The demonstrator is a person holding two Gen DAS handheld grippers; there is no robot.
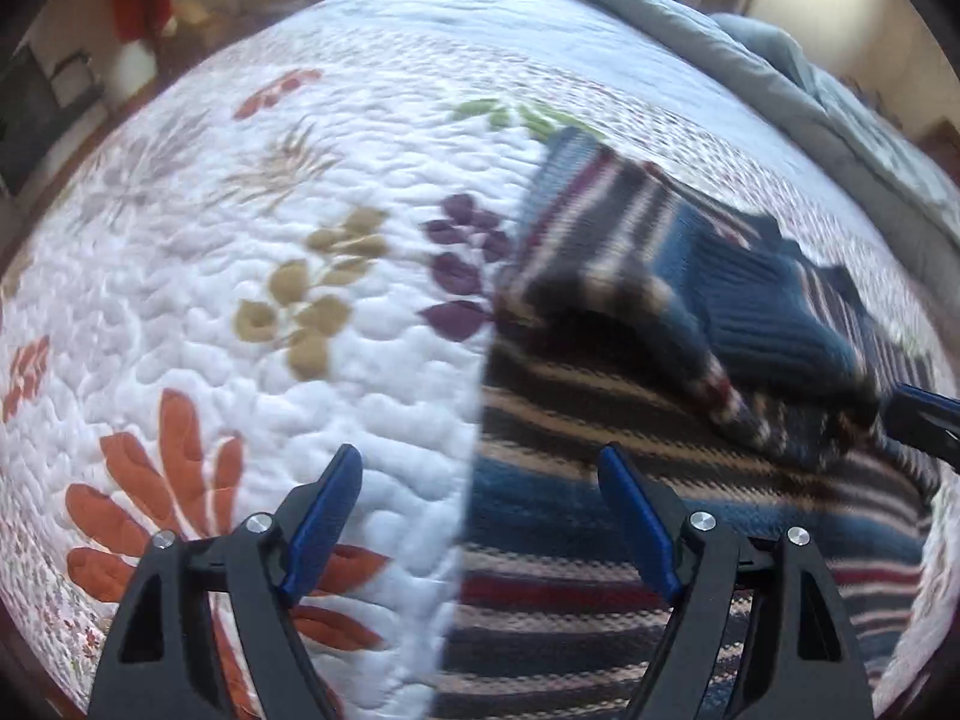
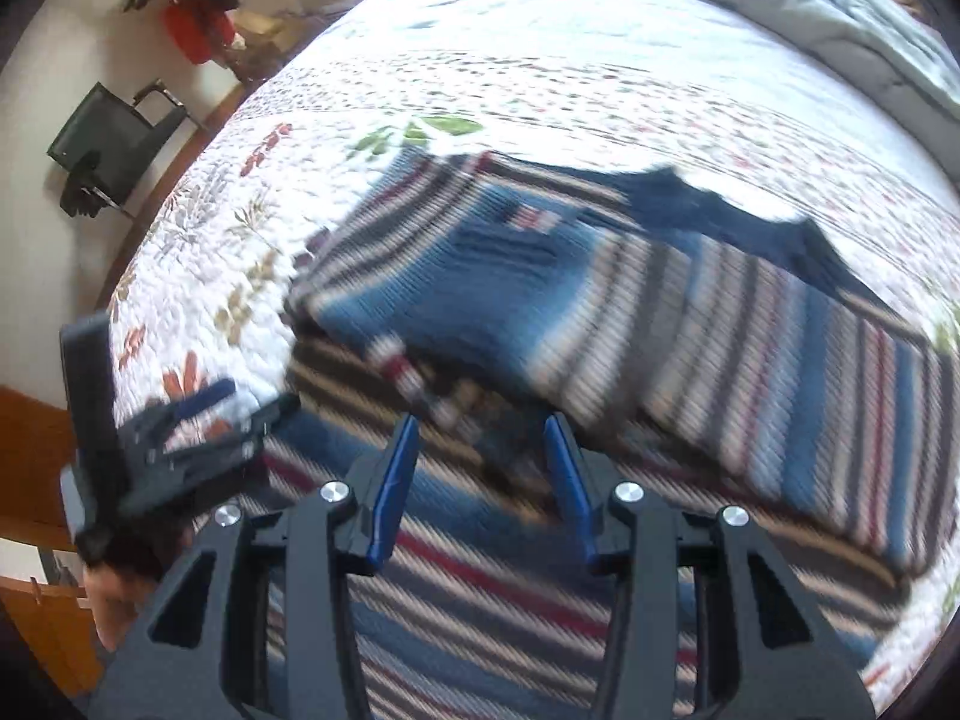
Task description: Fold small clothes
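So the whole thing is happening on a bed (image 1: 252, 276) covered by a white quilt (image 1: 384, 360), puffy stitched texture, with flowers and leaves printed on it: orange petals near the front edge, tan and purple leaves in the middle, a green sprig farther back, and a band of tiny speckled print beyond that. A grey-blue blanket (image 2: 840, 6) is bunched up along the far side of the bed. Off the bed's left side there's pale floor with a wooden strip along the bed edge, a dark chair (image 2: 114, 138) standing on it, and something red (image 2: 198, 36) farther back by the wall, too blurry to name.

The sweater (image 2: 690, 324) (blue with dark, cream and red stripes) lies flat on the quilt, right of the bed's middle, with 1 part flipped over on top of the rest, so there's a raised fold across it.

The left tongs (image 1: 480, 516) hang spread wide, straddling the sweater's left edge: 1 blue pad over bare quilt, the other over the stripes, gripping nothing. The right tongs (image 2: 480, 480) are partly apart over the sweater's near half, with only the striped knit showing in the gap below them and nothing pinched. From the right camera you can see a hand (image 2: 120, 594) under the left tool at the bed's edge.
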